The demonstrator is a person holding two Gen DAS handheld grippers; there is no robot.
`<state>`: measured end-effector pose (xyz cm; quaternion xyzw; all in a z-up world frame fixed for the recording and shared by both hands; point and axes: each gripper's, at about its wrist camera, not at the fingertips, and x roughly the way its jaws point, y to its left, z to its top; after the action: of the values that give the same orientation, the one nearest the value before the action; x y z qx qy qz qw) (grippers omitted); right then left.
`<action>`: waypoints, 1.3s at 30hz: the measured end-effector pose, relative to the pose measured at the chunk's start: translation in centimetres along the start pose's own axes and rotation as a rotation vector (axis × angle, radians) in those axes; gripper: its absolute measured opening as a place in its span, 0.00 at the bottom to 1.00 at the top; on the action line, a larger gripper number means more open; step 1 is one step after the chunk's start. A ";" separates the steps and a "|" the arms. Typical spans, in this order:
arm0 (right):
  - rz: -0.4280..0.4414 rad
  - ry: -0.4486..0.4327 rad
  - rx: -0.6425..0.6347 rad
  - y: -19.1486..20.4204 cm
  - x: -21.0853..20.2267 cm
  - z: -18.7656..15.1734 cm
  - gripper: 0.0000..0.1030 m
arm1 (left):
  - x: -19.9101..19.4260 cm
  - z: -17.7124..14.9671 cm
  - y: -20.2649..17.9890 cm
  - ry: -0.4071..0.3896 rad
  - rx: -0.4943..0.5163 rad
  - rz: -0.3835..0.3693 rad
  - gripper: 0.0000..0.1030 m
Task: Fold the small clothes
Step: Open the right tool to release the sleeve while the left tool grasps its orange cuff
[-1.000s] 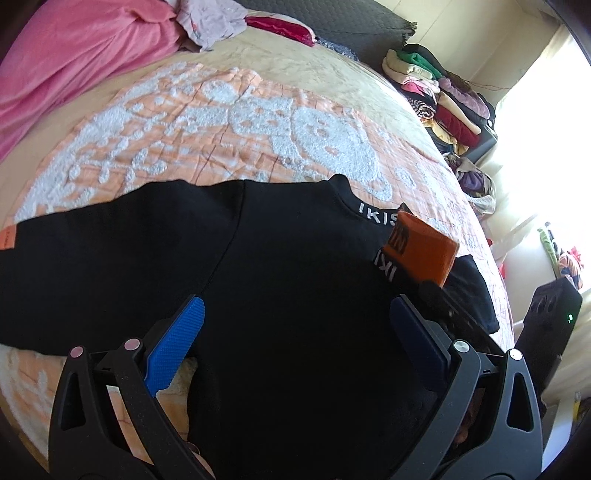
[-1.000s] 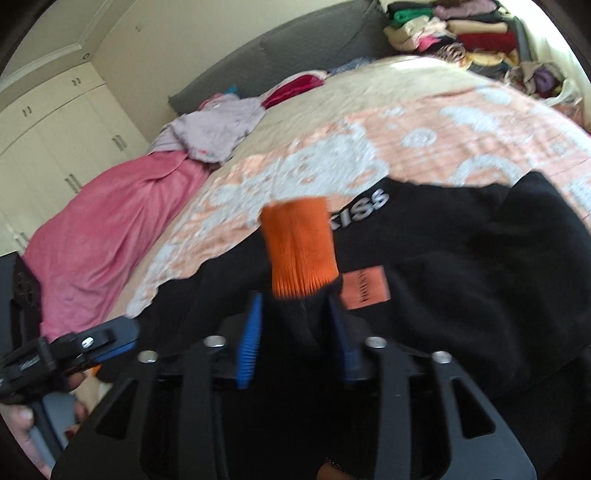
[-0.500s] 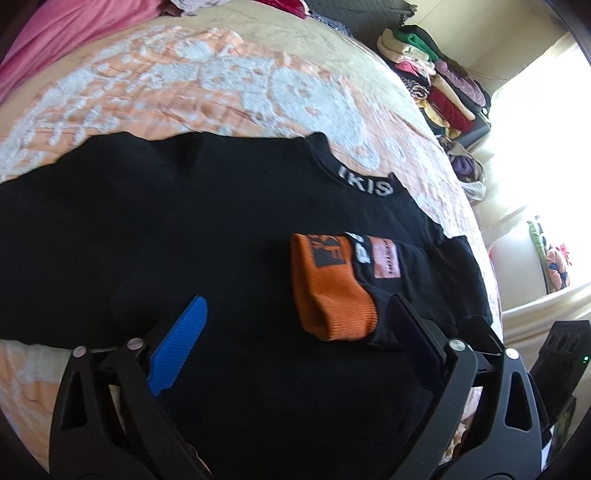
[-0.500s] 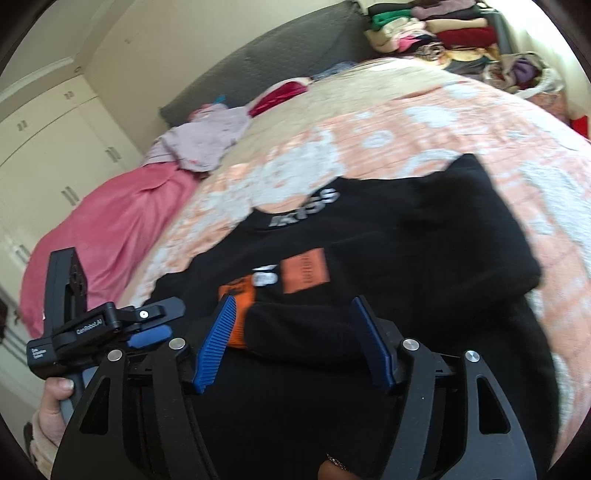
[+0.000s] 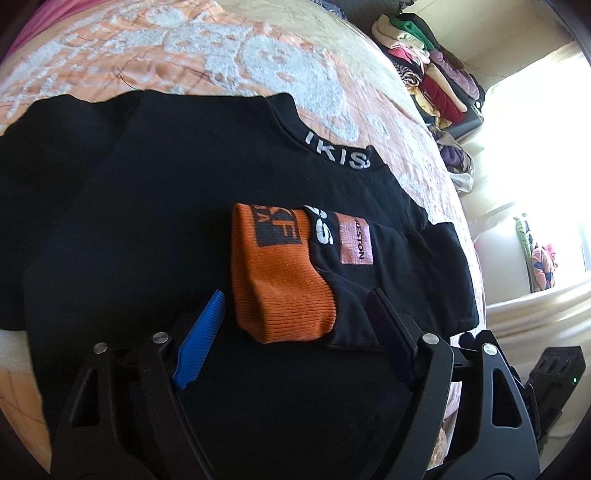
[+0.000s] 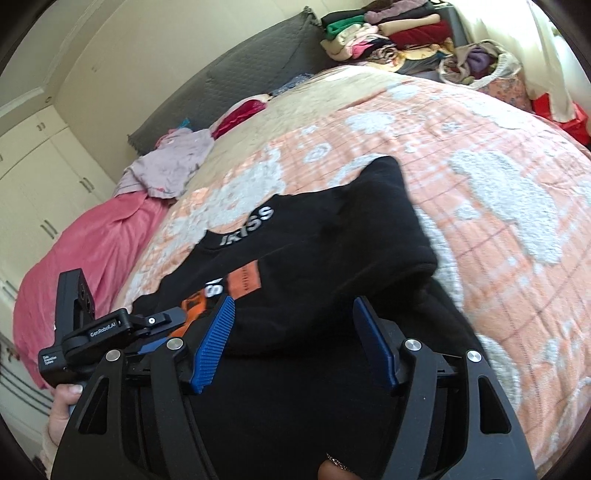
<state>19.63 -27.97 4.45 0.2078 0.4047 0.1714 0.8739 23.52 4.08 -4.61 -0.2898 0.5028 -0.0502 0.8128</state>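
The black sweatshirt (image 5: 155, 221) lay flat on the orange-and-white bedspread (image 5: 184, 55), its right sleeve folded across the chest with the orange cuff (image 5: 277, 280) uppermost. The left gripper (image 5: 295, 332) had just been narrowing, jaws straddling the cuff without pressing it. The right gripper (image 6: 295, 343) stood about half open, holding nothing. The cuff probably needed smoothing flat before the other sleeve came over, both grippers working low and slowly.

Plenty of bare bedspread (image 6: 498, 192) open past the black sweater (image 6: 332, 266). Pink blanket (image 6: 85, 254) and lilac garment (image 6: 166, 166) crowding one side, folded clothes stack (image 6: 388, 33) blocking beyond the far edge.
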 end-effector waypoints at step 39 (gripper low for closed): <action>-0.199 -0.006 -0.063 0.3 -0.3 -0.1 0.63 | -6.9 0.8 1.2 -0.219 0.138 0.097 0.08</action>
<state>19.28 -27.88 4.71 0.1394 0.4153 0.0957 0.8938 20.64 7.96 0.46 -0.2122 0.4199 -0.0137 0.8823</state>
